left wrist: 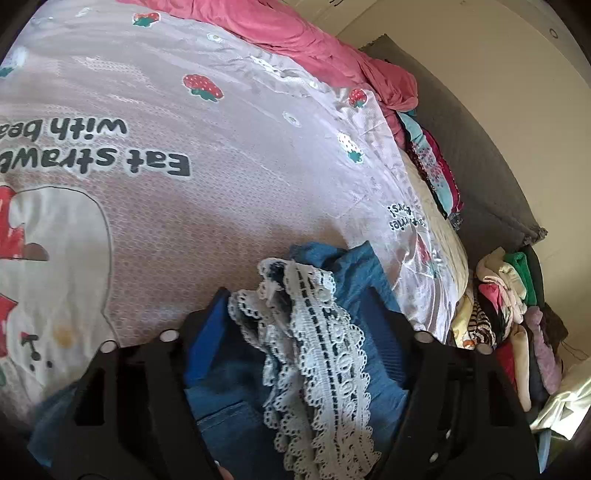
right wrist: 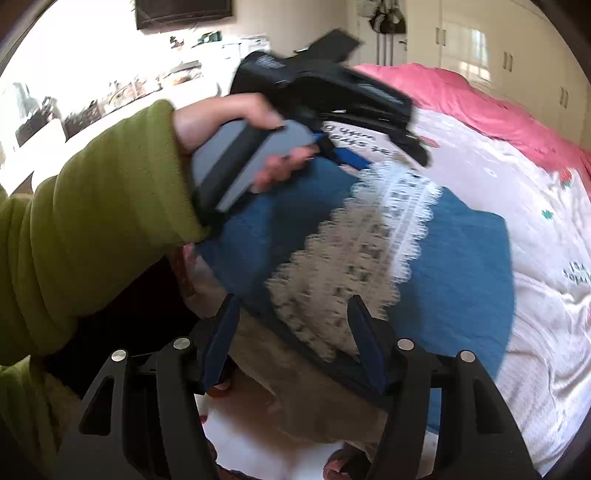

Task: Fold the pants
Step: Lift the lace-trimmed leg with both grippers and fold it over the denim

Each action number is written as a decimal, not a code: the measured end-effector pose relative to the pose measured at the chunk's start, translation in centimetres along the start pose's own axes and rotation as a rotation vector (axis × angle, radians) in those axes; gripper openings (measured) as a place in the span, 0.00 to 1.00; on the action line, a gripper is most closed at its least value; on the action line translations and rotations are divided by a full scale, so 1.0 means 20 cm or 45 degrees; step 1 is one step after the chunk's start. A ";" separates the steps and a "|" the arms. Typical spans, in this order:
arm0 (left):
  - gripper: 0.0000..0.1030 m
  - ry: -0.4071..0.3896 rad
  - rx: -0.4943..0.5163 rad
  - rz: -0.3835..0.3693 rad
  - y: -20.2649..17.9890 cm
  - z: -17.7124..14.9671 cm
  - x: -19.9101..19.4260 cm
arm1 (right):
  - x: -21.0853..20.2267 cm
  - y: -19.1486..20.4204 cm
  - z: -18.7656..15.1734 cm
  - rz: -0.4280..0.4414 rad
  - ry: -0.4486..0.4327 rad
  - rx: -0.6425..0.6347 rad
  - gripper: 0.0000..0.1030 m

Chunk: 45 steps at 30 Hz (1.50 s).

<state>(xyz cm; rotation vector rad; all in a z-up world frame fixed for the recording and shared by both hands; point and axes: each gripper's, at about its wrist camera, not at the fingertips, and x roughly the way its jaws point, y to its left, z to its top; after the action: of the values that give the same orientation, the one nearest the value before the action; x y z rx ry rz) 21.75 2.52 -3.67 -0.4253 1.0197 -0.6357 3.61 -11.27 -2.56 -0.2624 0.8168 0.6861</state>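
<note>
Between my left gripper's (left wrist: 295, 332) half-spread jaws, blue pants (left wrist: 354, 277) with a white lace strip (left wrist: 321, 350) bunch up, running away from me; whether the pads pinch them I cannot tell. My right gripper (right wrist: 291, 332) hangs parted over them. Beneath lies a strawberry-print bedspread (left wrist: 221, 147), a pink blanket (left wrist: 295, 33) beyond.

Bed (left wrist: 436, 236), covered by a pale pink sheet (left wrist: 221, 206) printed with strawberries and black lettering (upside down in the left view). Red blanket (left wrist: 295, 33) bunched along the far edge. Blue pants (right wrist: 461, 266) with white lace trim (right wrist: 402, 206) lie on the sheet near the near edge.
</note>
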 end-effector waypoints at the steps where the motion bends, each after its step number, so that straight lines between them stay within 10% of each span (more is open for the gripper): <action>1: 0.48 0.001 0.005 0.003 -0.01 0.00 0.01 | 0.02 0.02 0.02 -0.009 0.004 -0.003 0.58; 4: 0.30 -0.002 0.023 0.021 -0.02 0.00 0.02 | 0.09 0.02 0.01 -0.117 0.060 0.010 0.53; 7: 0.19 -0.017 0.016 0.012 -0.01 0.00 0.02 | 0.15 -0.03 0.00 -0.138 0.111 0.052 0.17; 9: 0.16 -0.033 0.018 0.014 -0.02 -0.01 0.01 | 0.12 -0.03 0.02 -0.123 0.088 0.046 0.16; 19: 0.16 -0.007 0.071 0.189 0.02 -0.01 0.01 | 0.21 0.13 -0.03 -0.129 0.123 -0.167 0.24; 26: 0.23 -0.045 0.066 0.198 0.04 -0.02 -0.04 | -0.02 -0.06 0.00 0.148 0.017 0.059 0.37; 35: 0.34 -0.164 0.192 0.291 -0.20 -0.29 -0.27 | -0.19 -0.41 -0.15 -0.096 0.009 0.295 0.40; 45: 0.45 0.039 0.420 0.502 -0.38 -0.69 -0.10 | -0.09 -0.44 -0.32 -0.090 0.216 0.452 0.41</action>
<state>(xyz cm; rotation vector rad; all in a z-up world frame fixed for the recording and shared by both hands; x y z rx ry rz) 6.55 -2.29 -4.26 0.0766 0.9712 -0.4424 4.79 -21.80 -5.79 -0.0273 1.0697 0.4458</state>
